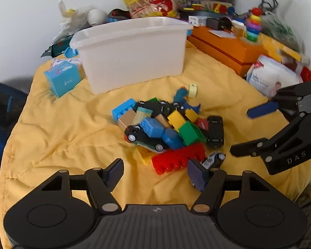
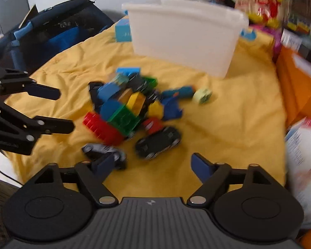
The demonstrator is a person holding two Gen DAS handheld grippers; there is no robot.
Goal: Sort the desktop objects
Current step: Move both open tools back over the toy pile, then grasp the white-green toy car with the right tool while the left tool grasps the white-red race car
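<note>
Toys [image 1: 172, 128] lie in a heap on the yellow cloth [image 1: 62, 128] in front of the white bin [image 1: 132, 54]: blocks in blue, green, yellow and red, and several toy cars. A long red block [image 1: 178, 159] sits at the near edge of the heap, a black car [image 1: 215, 130] at its right side, and a pale yellow block [image 1: 192, 90] a little apart toward the bin.

The left gripper [image 1: 155, 175] is wide open and holds nothing; a small white car [image 1: 213, 159] lies just beside its right finger, whether touching I cannot tell. The right gripper [image 2: 153, 166] is likewise spread wide and empty, its left finger over the same white car [image 2: 103, 150] and the black car [image 2: 157, 143] just ahead between the fingers.

Both grippers point at the heap from the near side, low over the cloth, each visible in the other's view at the edge, open.

The left view is sharper and shows an orange box [image 1: 228, 47] and a ring stacker [image 1: 253, 26] to the right of the bin. The right view, blurred, shows a dark blue bag [image 2: 58, 29] off the cloth's left side.
</note>
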